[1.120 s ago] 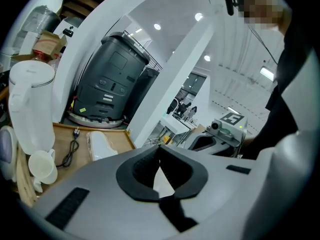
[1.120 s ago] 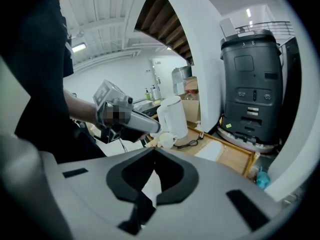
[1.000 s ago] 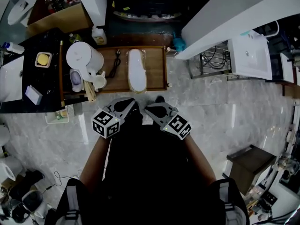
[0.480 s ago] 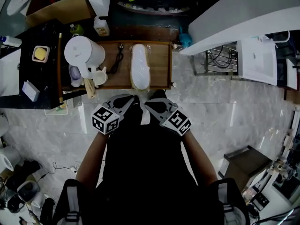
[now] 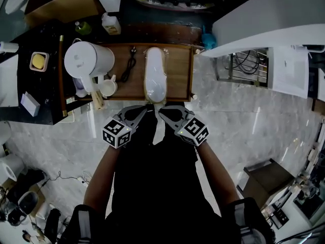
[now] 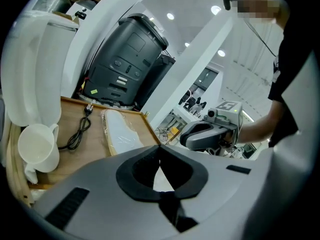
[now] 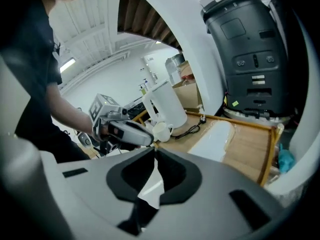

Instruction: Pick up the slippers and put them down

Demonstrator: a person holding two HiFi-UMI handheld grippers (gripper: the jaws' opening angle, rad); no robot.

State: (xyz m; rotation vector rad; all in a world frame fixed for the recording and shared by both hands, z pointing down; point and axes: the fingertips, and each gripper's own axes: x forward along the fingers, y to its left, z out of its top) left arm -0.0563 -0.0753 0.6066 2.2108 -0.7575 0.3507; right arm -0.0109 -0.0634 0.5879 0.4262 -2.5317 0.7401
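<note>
Slipper [image 5: 155, 80] untouched on the wooden surface [image 5: 179, 78].
My head view puts left gripper [image 5: 147, 107] and right gripper [image 5: 161, 110] just short of it; only the gripper views show fingers pressed together, empty.

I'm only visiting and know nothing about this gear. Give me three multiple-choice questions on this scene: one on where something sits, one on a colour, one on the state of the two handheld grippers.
1. Where is the plastic-wrapped white slipper?
A on the marble floor; B on the brown wooden tray; C between a gripper's jaws.
2. What colour is the coiled power cord beside it?
A black; B red; C white.
3. How do the left gripper and right gripper stand?
A both wide open; B both clamped on the slipper; C both shut, empty.

Answers: 1 B, the head view shows it lying flat on the tray. 2 A, the cord is black against the wood. 3 C, each gripper view shows the jaw tips meeting with nothing between them.
</note>
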